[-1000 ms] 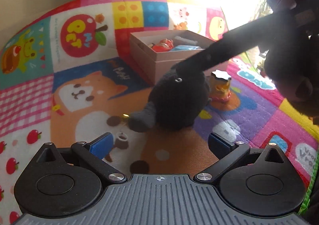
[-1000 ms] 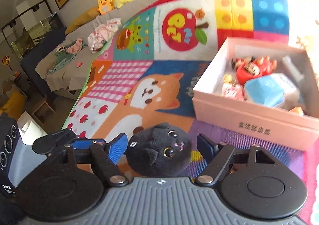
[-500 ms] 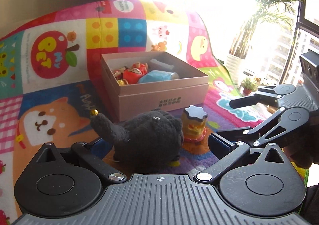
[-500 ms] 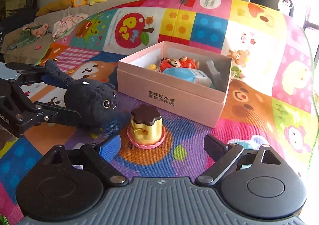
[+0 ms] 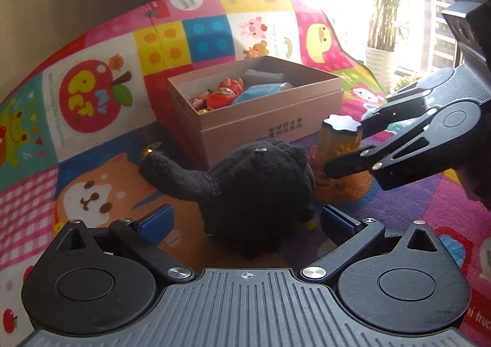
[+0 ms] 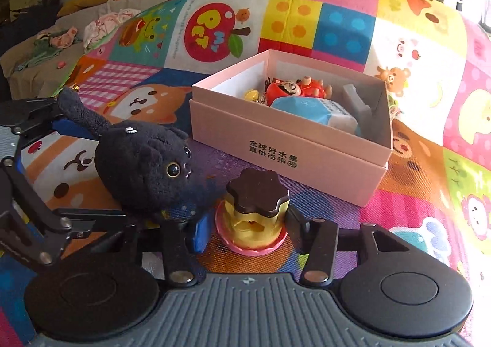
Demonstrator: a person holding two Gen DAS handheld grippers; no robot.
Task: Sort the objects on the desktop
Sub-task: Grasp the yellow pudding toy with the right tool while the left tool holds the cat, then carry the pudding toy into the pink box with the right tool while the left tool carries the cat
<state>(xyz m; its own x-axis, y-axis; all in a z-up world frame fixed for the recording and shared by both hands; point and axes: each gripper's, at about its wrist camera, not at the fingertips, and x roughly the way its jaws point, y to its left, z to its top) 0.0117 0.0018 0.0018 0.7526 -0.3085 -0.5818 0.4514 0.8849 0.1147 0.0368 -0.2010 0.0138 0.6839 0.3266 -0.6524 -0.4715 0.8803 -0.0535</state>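
Right gripper (image 6: 249, 231) fingers closing around pudding toy (image 6: 253, 208); left gripper (image 5: 245, 221) fingers apart, flanking black plush cat (image 5: 257, 187)

You have a patchwork play mat (image 6: 337, 3) under everything. Between your right fingers, the yellow pudding toy (image 6: 256, 218) stands on it. Just left of them lies the black plush cat (image 6: 147, 162). Beyond the fingertips sits the open pink box (image 6: 307, 156).
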